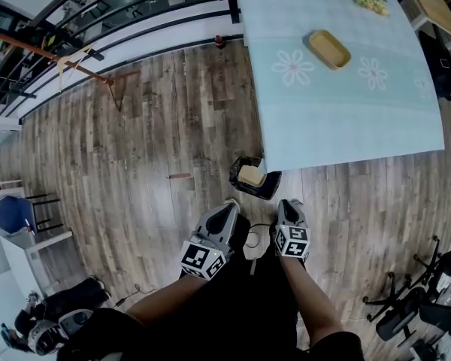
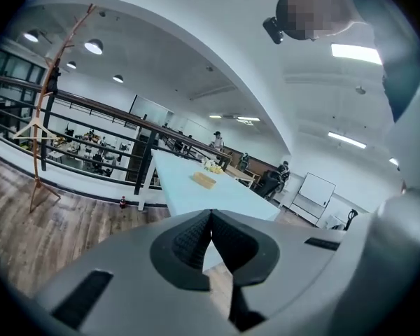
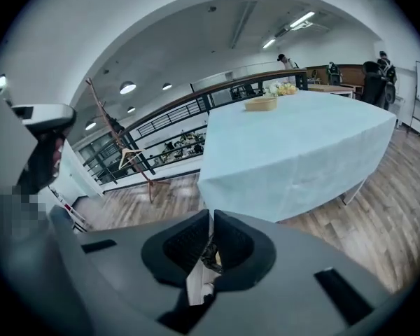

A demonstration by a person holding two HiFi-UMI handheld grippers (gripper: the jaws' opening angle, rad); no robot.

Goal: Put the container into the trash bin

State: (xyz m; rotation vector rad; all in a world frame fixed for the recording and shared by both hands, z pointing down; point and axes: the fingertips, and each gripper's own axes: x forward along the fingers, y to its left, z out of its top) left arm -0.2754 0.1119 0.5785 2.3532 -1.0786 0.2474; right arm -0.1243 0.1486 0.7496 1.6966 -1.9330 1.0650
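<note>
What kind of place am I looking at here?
Probably an open-plan office on an upper level: a long cloth-covered table, a black railing along the floor's edge, wheeled office chairs and a whiteboard.

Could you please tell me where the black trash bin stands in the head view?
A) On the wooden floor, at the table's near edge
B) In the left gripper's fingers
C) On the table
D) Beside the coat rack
A: the black trash bin stands on the wooden floor, right at the near edge of the cloth-covered table, just ahead of both grippers.
</note>
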